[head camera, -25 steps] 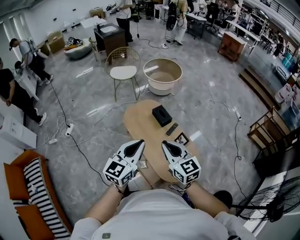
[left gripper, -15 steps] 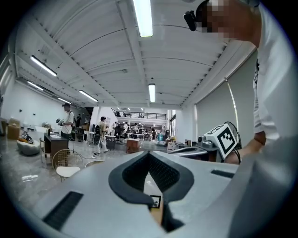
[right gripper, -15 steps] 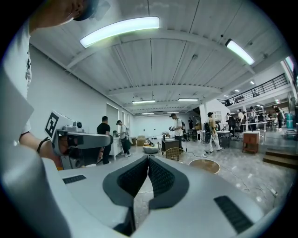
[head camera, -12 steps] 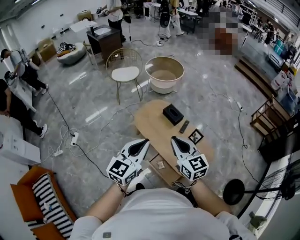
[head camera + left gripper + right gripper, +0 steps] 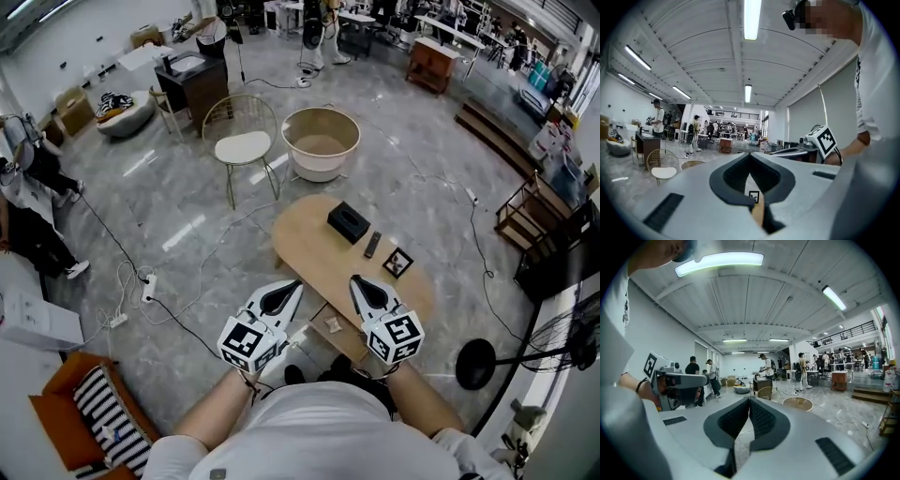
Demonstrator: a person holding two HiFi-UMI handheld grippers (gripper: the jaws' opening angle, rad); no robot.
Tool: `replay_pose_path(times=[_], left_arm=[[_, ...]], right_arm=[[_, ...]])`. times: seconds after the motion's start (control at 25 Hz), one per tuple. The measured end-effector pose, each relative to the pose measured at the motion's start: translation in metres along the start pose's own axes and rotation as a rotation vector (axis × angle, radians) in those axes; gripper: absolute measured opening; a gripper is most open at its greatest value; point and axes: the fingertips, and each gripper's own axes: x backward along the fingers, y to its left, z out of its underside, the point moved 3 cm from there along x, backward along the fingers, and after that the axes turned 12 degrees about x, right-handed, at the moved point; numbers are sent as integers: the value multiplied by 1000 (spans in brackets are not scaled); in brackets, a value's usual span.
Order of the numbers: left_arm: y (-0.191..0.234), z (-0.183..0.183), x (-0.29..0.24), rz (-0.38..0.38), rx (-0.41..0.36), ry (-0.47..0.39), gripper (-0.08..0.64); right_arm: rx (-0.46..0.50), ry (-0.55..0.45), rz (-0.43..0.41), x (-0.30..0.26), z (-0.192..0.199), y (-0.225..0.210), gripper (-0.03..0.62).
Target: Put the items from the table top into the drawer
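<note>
With left gripper [image 5: 292, 287] clenched on nothing by the open drawer [image 5: 317, 337] and right gripper [image 5: 358, 283] shut empty too, box [image 5: 349, 222], remote [image 5: 372, 245] and frame [image 5: 397, 262] untouched on the table [image 5: 305, 239] beyond, likely just to shove them off the edge if jaws not parted before reaching.

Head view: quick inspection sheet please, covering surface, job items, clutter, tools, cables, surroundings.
Surface: oval wooden table, mostly bare.
Job's things: black box, remote and small framed picture on the tabletop; drawer looks pulled open at the near side, a small pale item in it.
Clutter: nothing seen.
Tools: left tool and right tool both shut, empty, held side by side near the drawer.
Cables: several cables trail across the floor; power strip left of the table.
Surroundings: chair, round tub, standing fan, people at the left edge.
</note>
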Motion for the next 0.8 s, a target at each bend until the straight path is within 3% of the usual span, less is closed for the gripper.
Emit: replay_pose_path(times=[0.4,0.8], left_arm=[[3,3,-23,24,-8,27,9],[13,3,-98,40,-25,47,9]], right_arm=[[9,6,21,-6,13,-14,29],[-22,-4,73,-15,33,-96,29]])
